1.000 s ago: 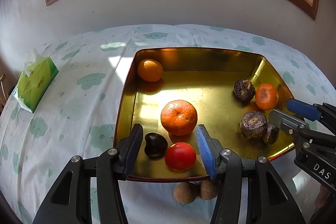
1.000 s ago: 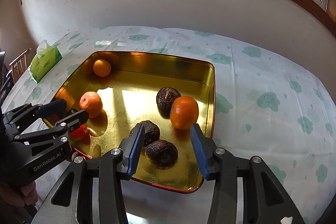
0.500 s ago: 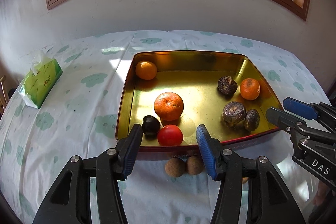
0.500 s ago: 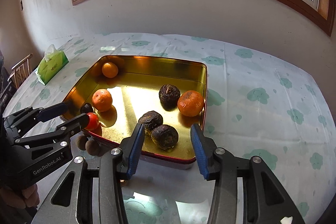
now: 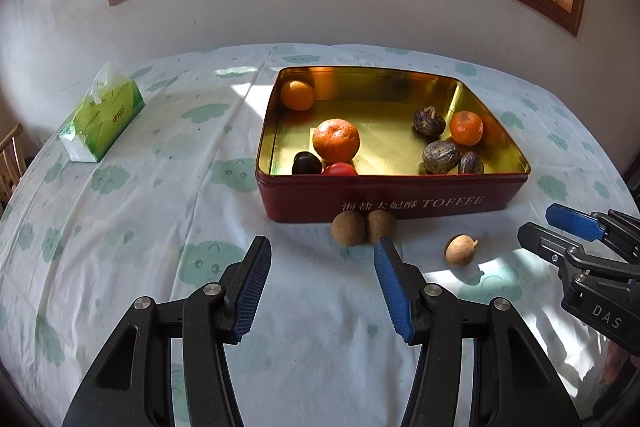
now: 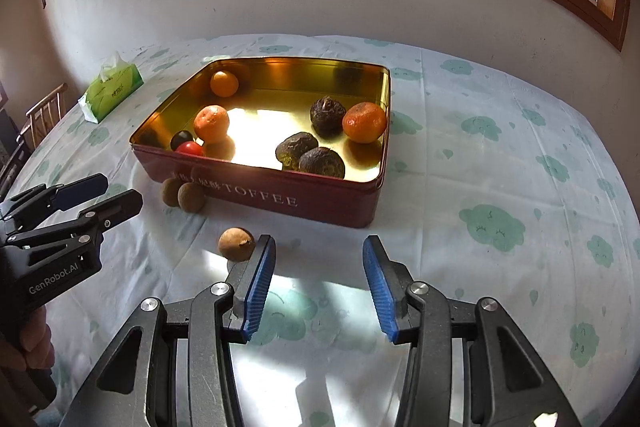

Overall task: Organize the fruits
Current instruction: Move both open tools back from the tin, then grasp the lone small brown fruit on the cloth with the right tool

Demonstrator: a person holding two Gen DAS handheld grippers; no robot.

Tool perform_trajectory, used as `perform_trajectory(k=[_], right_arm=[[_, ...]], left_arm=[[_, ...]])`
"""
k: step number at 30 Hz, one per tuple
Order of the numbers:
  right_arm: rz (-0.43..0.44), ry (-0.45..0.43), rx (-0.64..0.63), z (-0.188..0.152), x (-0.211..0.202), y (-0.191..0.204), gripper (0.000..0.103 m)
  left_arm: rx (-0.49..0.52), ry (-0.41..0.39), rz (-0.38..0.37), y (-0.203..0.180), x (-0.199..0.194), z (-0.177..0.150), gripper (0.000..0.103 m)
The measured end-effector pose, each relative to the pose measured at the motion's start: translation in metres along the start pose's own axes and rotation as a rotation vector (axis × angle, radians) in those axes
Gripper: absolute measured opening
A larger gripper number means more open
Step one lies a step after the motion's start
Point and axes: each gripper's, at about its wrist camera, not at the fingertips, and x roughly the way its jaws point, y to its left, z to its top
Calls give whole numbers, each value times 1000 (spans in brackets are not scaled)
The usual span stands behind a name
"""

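Plainly, both sets of tongs are empty and parted: the left tongs [image 5: 320, 279] hang over bare cloth low in the left wrist view, and the right tongs [image 6: 318, 277] do the same in the right wrist view, nothing between the blue ribbed pads of either.

The fruit sits mostly in the red toffee tin [image 5: 392, 201] at the centre of the frame — three glossy oranges, a red tomato-like fruit [image 5: 339, 169], a dark smooth one beside it, and three wrinkled dark-brown fruits at the tin's right end. Three small tan round fruits are outside it: a touching pair [image 5: 362, 227] against the tin's near wall, and a single one [image 6: 236, 243] lying apart, just left of the right tongs' left pad.

My guess is that the loose brown ones go next. For the single fruit, shift the right tongs left until it is centred between the pads, come down close to the cloth, and close gently; it is small, round and dry-skinned, likely to roll or squirt out of an off-centre pinch. The soft tablecloth [image 6: 492, 163] on the tabletop could bunch under the tips, and the tin's gold inside is slick, so set fruit down rather than drop it.
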Motion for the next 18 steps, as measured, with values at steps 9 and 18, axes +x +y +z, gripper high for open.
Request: perform_trajectory(k=[9, 18], right_arm=[[50, 65, -1, -22, 15, 14, 43], [58, 78, -50, -14, 33, 38, 43]], left_arm=[[-30, 46, 49, 26, 9, -29, 55], [-50, 43, 63, 43, 12, -33, 55]])
